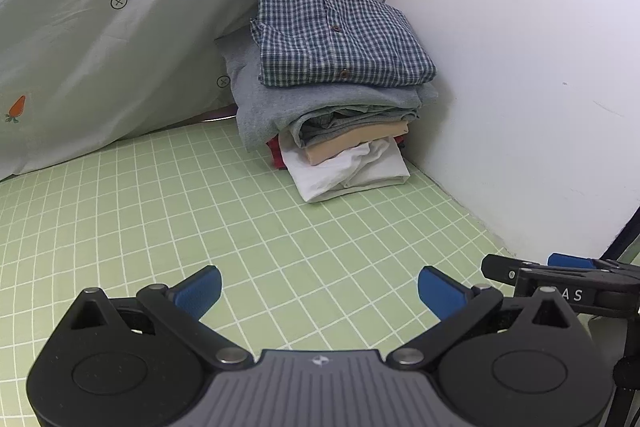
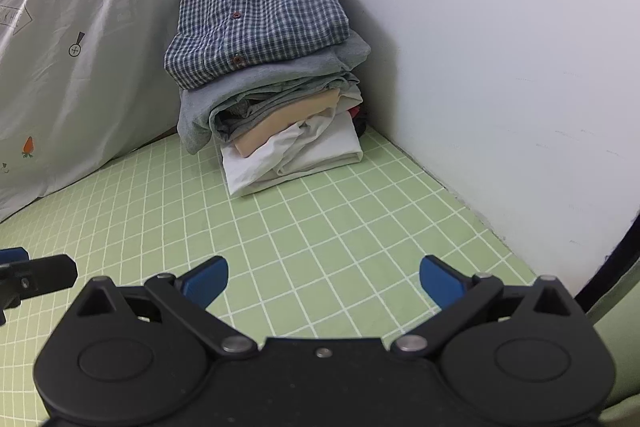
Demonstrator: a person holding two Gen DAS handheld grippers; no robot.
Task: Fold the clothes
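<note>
Clothes sit folded in a stack in the far corner, against the wall and the hanging sheet, probably to keep the green grid mat free for folding. My left gripper and right gripper hover over the mat, both spread wide and empty, well apart from the stack.

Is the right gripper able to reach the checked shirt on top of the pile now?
Probably yes. The right gripper is open and empty, and only bare green mat lies between it and the pile. The checked shirt lies uncovered on top.
</note>
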